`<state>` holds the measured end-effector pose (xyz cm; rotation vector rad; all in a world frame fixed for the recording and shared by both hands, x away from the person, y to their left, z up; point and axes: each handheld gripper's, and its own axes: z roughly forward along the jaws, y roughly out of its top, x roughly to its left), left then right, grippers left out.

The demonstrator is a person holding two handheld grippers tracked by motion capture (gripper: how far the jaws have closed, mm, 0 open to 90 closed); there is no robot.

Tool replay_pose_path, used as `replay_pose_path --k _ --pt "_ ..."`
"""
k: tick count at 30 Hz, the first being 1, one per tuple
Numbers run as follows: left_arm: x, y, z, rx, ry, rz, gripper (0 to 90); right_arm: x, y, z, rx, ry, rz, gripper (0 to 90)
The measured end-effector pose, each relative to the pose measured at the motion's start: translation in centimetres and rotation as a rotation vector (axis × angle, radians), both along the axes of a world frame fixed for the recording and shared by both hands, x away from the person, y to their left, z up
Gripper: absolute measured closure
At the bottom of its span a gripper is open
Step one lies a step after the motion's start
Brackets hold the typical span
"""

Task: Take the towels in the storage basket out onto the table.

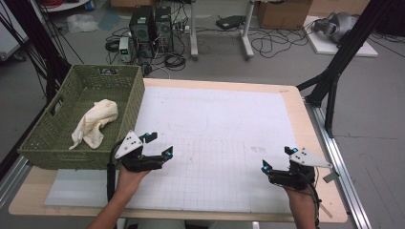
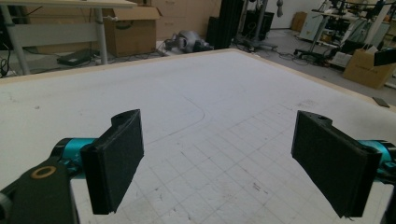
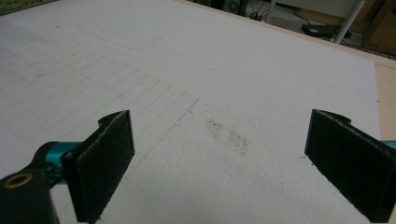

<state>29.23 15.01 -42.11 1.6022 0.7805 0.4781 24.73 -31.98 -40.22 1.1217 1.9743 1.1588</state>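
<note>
I am holding the left gripper (image 1: 159, 145) over the tabletop (image 1: 296, 102) just beside the green basket (image 1: 52, 143), its fingers (image 2: 116, 163) gaping wide and empty. The cream cloth (image 1: 95, 121) is lying inside that basket. My right gripper (image 1: 276, 158) is hovering well apart, fingers (image 3: 105, 163) likewise spread on nothing.

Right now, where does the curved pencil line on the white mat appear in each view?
High view: curved pencil line mid-mat, ahead of both hands.
Left gripper view: centre, beyond the jaws.
Right gripper view: upper left.
Shared landmark: the printed grid, which begins just on the near side of the line.
</note>
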Motion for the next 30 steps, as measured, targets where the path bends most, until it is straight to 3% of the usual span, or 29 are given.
replay_pose_path --k 4,5,7,10,12,17,19,30 --pt "0.0 0.0 0.1 -0.001 -0.002 0.001 17.2 0.1 0.2 0.0 -0.005 0.005 0.004 7.4" --pt "0.0 0.0 0.1 -0.001 -0.003 0.000 17.2 0.3 0.2 0.0 0.020 0.044 -0.001 7.4" --pt "0.0 0.0 0.1 -0.002 0.000 -0.003 17.2 0.4 0.2 -0.1 0.046 0.065 -0.011 7.4" --pt "-0.1 -0.1 0.1 0.005 0.003 -0.005 17.2 0.5 0.2 -0.1 0.041 0.055 -0.005 7.3" --pt "0.0 -0.1 0.2 0.003 0.003 -0.007 17.0 0.4 0.3 -0.1 -0.014 0.014 0.004 7.3" --pt "-0.1 -0.3 0.3 0.022 0.011 -0.015 17.0 0.5 -0.1 -0.1 0.027 0.029 -0.007 7.2" --pt "-0.4 -0.6 0.4 0.017 0.028 -0.022 17.0 0.5 -0.2 -0.1 0.021 0.036 -0.017 7.2" --pt "-0.7 -0.6 1.1 0.027 0.018 -0.019 20.1 0.4 0.4 0.0 0.021 0.028 0.025 7.3"
